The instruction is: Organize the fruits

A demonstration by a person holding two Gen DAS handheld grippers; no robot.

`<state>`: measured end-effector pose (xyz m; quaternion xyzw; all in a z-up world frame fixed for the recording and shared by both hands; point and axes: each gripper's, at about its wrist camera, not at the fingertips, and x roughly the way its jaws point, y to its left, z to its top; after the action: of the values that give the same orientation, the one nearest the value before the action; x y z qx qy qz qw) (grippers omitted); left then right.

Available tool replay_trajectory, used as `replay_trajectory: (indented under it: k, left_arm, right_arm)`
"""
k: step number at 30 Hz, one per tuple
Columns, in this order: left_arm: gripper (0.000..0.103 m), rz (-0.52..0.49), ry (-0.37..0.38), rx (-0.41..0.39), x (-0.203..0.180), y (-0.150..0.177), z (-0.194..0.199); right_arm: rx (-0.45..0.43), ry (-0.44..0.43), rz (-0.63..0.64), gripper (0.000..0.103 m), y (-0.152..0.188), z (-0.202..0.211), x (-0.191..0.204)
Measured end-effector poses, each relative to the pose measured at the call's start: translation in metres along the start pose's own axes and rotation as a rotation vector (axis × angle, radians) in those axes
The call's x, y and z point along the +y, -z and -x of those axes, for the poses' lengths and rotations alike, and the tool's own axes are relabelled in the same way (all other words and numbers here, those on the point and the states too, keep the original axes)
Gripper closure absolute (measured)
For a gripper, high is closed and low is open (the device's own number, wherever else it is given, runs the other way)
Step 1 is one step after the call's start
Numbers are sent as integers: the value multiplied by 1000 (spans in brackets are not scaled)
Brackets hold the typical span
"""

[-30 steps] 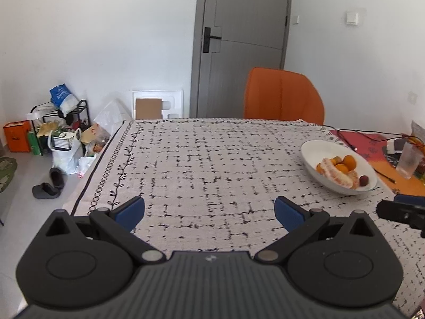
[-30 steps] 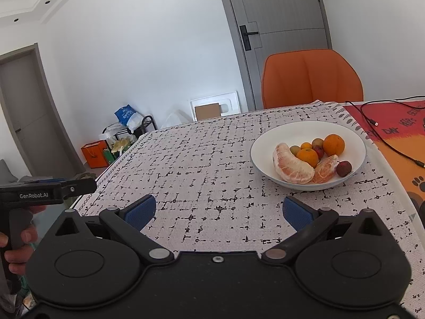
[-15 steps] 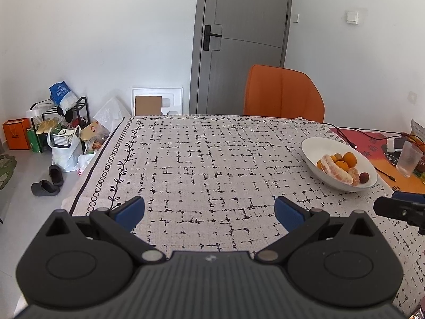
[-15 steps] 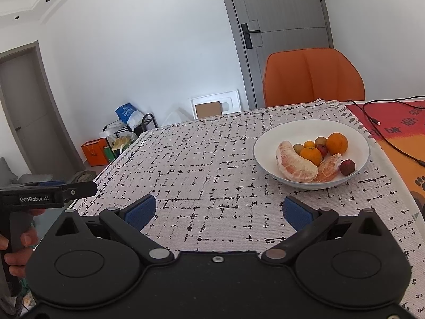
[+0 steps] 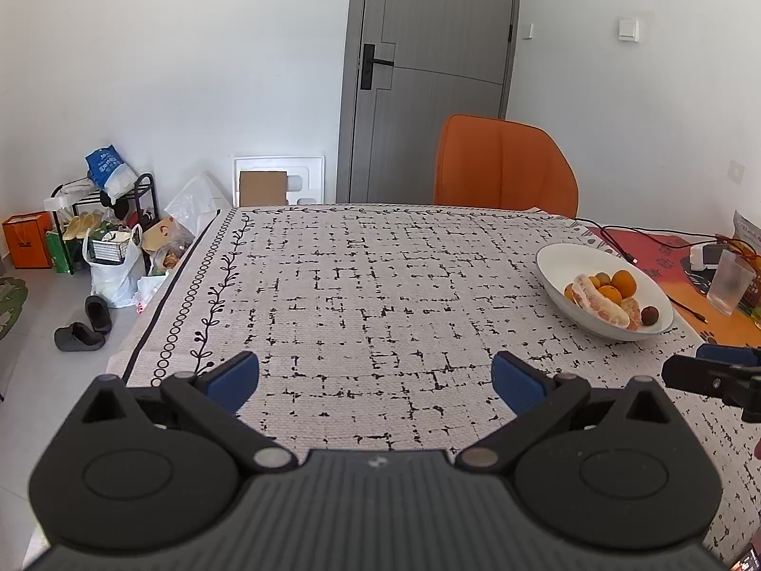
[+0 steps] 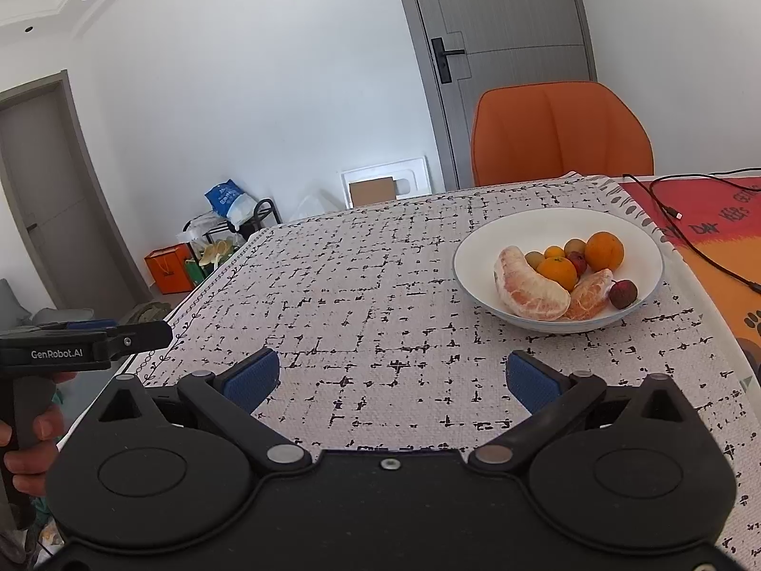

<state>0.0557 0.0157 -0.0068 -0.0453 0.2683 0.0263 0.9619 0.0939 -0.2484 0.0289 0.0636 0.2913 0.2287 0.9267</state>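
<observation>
White bowl (image 6: 480, 280) far right on tablecloth (image 6: 371, 295) holds all fruit (image 6: 556, 273) visible. My left gripper (image 5: 375, 378) and right gripper (image 6: 387, 378) hover near, jaws spread, empty. Fits sorting finished or about to start.

Two fisheye views from handheld grippers look low across a table (image 5: 361, 285) under a patterned cloth, toward a grey door (image 5: 428, 76) and orange chair (image 5: 504, 166). The left wrist view sits back at the near edge, facing straight down the cloth, with the white bowl (image 5: 556, 257) of fruit at middle right and the right gripper (image 5: 713, 371) poking in at the right edge. The right wrist view sits closer to the bowl (image 6: 480, 247), right of centre, with the left gripper (image 6: 85, 338) at the left edge. Both share door, chair, bowl and cloth.
</observation>
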Motion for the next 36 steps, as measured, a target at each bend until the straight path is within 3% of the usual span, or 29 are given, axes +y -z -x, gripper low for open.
replay_trajectory:
  k: [36]
  left_arm:
    - [0, 2, 8, 2, 2, 0, 1]
  right_arm:
    - [7, 5, -1, 0, 1, -1, 2]
